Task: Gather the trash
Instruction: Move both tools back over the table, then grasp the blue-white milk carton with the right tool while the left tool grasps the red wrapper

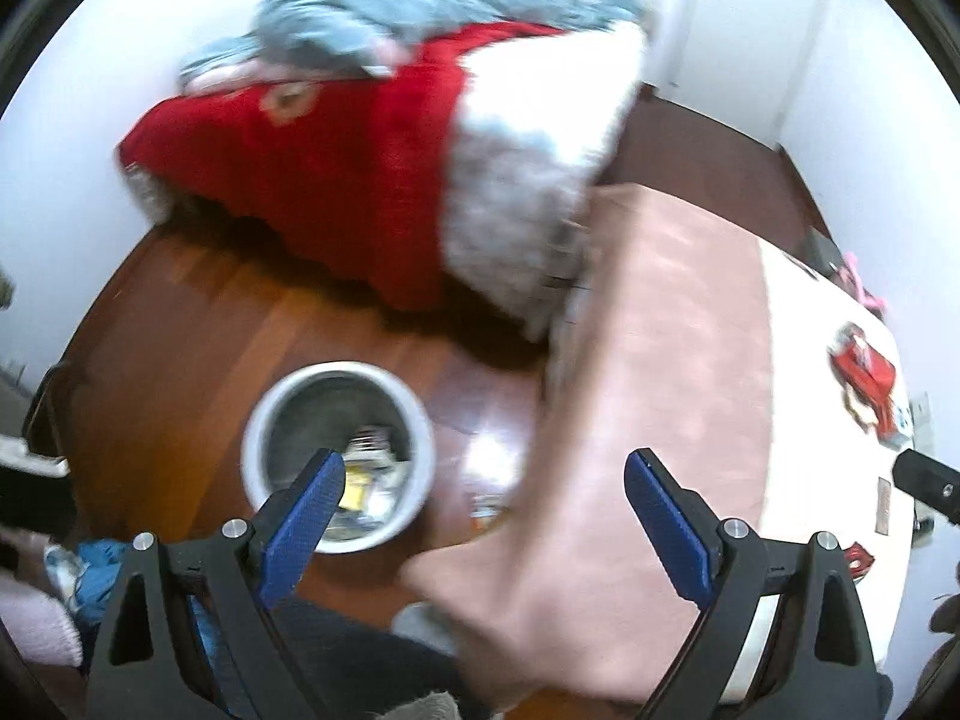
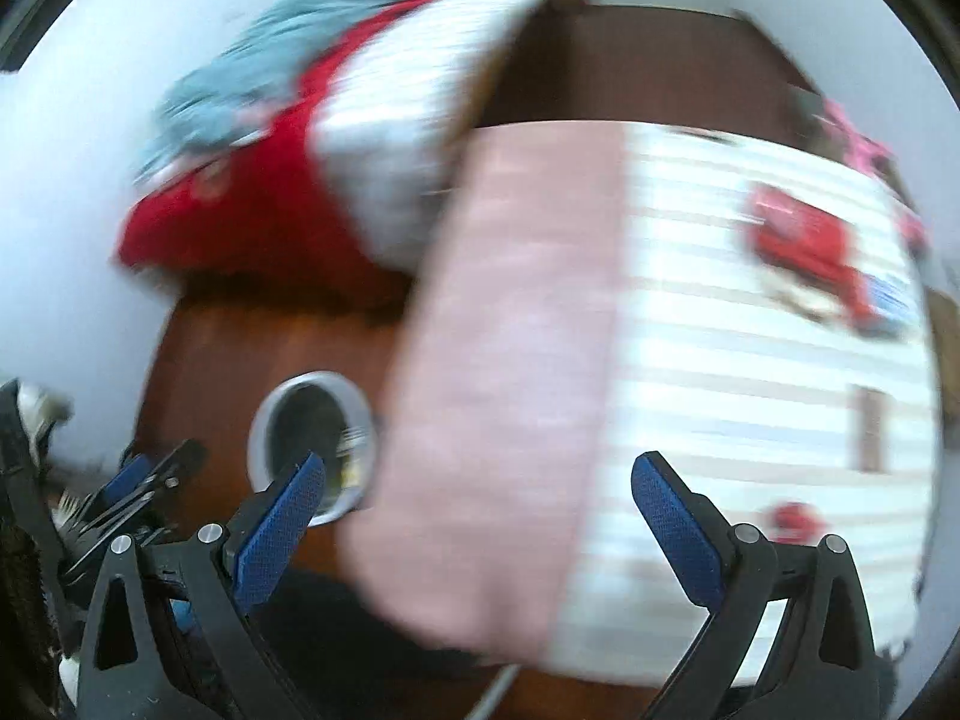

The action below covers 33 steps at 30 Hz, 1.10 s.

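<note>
A white round bin (image 1: 414,420) stands on the wooden floor beside the bed, with wrappers (image 1: 369,480) inside; it also shows in the right wrist view (image 2: 360,408). My left gripper (image 1: 483,504) is open and empty, above the bin and the bed's corner. My right gripper (image 2: 477,510) is open and empty over the bed's pink blanket (image 2: 510,360). A red wrapper (image 2: 804,246) and a small red scrap (image 2: 795,519) lie on the white bedsheet (image 2: 750,372); the red wrapper also shows in the left wrist view (image 1: 867,378). Both views are blurred.
A pile of red, white and grey-blue bedding (image 1: 372,138) lies against the wall behind the bin. The pink blanket (image 1: 660,372) hangs over the bed's edge. Clothes (image 1: 90,570) lie on the floor at the left. The left gripper's fingers (image 2: 138,480) show at the right view's lower left.
</note>
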Each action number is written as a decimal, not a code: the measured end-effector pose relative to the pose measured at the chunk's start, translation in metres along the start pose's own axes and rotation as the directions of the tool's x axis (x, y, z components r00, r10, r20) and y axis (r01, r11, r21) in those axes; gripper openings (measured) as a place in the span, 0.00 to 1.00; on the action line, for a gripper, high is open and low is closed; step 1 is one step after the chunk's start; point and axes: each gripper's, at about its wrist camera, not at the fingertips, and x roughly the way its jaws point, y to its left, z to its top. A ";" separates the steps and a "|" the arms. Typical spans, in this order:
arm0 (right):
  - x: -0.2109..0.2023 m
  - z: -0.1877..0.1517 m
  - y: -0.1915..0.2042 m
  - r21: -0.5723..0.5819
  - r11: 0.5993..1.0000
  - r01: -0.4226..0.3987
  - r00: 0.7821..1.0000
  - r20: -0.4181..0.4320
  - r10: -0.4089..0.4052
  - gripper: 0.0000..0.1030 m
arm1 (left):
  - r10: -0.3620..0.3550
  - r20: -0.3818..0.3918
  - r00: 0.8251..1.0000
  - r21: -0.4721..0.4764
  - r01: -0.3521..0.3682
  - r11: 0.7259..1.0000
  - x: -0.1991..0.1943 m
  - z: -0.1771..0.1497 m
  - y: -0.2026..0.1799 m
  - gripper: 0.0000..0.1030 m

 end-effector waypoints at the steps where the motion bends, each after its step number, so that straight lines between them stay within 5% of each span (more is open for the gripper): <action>1: -0.003 0.004 -0.033 0.036 0.999 0.039 0.999 -0.003 -0.038 1.00 | -0.009 -0.009 1.000 0.016 0.009 1.000 0.007 -0.001 -0.020 0.92; 5: -0.007 0.024 -0.151 0.142 0.968 0.208 0.978 -0.005 -0.210 1.00 | -0.044 -0.070 0.997 0.100 0.051 0.994 0.049 -0.001 -0.120 0.92; 12: 0.039 0.079 -0.288 0.175 0.931 0.321 0.947 -0.080 -0.312 1.00 | -0.032 -0.168 0.985 0.209 0.068 0.976 0.115 0.004 -0.236 0.92; 18: 0.097 0.116 -0.311 0.141 0.938 0.316 0.945 -0.128 -0.300 1.00 | -0.010 -0.200 0.980 0.248 0.061 0.967 0.150 0.020 -0.275 0.92; 25: 0.124 0.116 -0.327 0.197 0.936 0.293 0.952 -0.150 -0.267 0.93 | -0.015 -0.196 0.980 0.300 0.074 0.951 0.149 0.011 -0.291 0.92; 29: 0.100 0.087 -0.329 0.203 0.937 0.285 0.957 -0.119 -0.266 0.93 | -0.030 -0.178 0.983 0.351 0.092 0.932 0.137 0.000 -0.291 0.92; 33: 0.058 0.022 -0.331 0.225 0.932 0.285 0.958 -0.103 -0.268 0.93 | -0.067 -0.177 0.982 0.396 0.133 0.909 0.113 -0.022 -0.281 0.92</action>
